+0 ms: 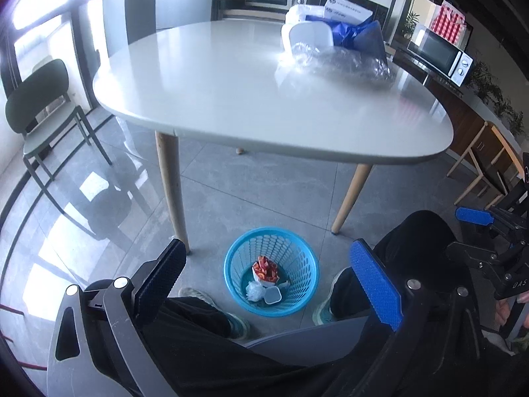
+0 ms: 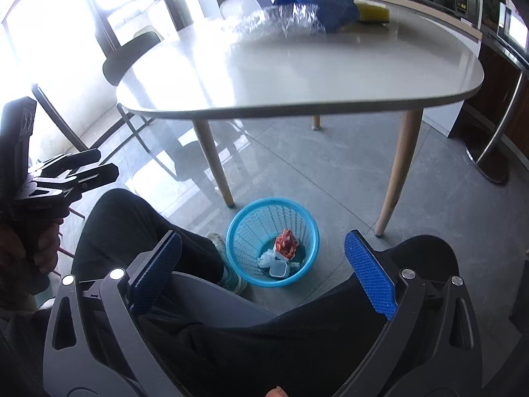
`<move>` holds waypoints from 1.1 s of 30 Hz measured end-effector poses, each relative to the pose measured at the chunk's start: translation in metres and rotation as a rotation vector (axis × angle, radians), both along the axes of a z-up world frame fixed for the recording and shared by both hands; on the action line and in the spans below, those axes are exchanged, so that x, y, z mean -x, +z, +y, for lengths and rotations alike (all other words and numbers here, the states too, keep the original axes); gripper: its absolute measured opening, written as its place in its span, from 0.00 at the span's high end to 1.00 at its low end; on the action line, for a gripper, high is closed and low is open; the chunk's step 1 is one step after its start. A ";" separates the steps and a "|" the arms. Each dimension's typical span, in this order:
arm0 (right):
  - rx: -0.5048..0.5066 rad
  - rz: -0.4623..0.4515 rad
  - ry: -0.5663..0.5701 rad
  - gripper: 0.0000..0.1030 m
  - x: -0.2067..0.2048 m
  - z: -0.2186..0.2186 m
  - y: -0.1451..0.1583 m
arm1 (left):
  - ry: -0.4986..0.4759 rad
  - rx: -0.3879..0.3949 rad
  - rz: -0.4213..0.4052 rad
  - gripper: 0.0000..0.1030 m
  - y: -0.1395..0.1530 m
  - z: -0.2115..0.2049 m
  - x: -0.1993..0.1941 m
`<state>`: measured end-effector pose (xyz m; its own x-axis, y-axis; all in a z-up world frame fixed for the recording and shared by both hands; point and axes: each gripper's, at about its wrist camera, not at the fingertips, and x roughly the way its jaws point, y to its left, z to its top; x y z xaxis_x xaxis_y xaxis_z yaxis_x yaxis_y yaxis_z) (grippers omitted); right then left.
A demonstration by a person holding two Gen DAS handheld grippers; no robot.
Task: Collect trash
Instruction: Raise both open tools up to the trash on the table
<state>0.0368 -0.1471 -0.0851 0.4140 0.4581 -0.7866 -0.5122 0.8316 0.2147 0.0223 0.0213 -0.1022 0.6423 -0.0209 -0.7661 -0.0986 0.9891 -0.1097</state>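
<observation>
Both your claws are spread wide and carry nothing. The left claw (image 1: 267,278) and the right claw (image 2: 263,266) each frame the blue basket (image 1: 231,258), which stands on the floor between your feet at lower centre of both views. It already holds a red wrapper (image 1: 264,268), a crumpled white scrap (image 1: 254,290) and a small tub (image 1: 273,295).

What looks left to collect lies on the tabletop (image 1: 205,79), above and beyond the claws: the clear crinkled plastic (image 1: 334,63) at upper right of the left view, its long axis running left to right, with a blue bag (image 1: 357,33) just behind it. Neither claw looks clearly nearer; I'd judge the reach to be up and forward.
</observation>
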 end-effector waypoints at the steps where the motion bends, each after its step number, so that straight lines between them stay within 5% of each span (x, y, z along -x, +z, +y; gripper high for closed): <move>1: -0.008 -0.016 -0.003 0.08 0.000 -0.001 0.008 | 0.003 -0.002 -0.012 0.06 0.006 0.002 0.000; 16: -0.087 -0.154 -0.030 0.09 -0.038 0.004 0.084 | 0.029 -0.011 -0.132 0.06 0.067 0.014 -0.031; 33: -0.092 -0.146 0.000 0.10 -0.106 0.023 0.091 | 0.028 -0.004 -0.144 0.06 0.083 0.023 -0.107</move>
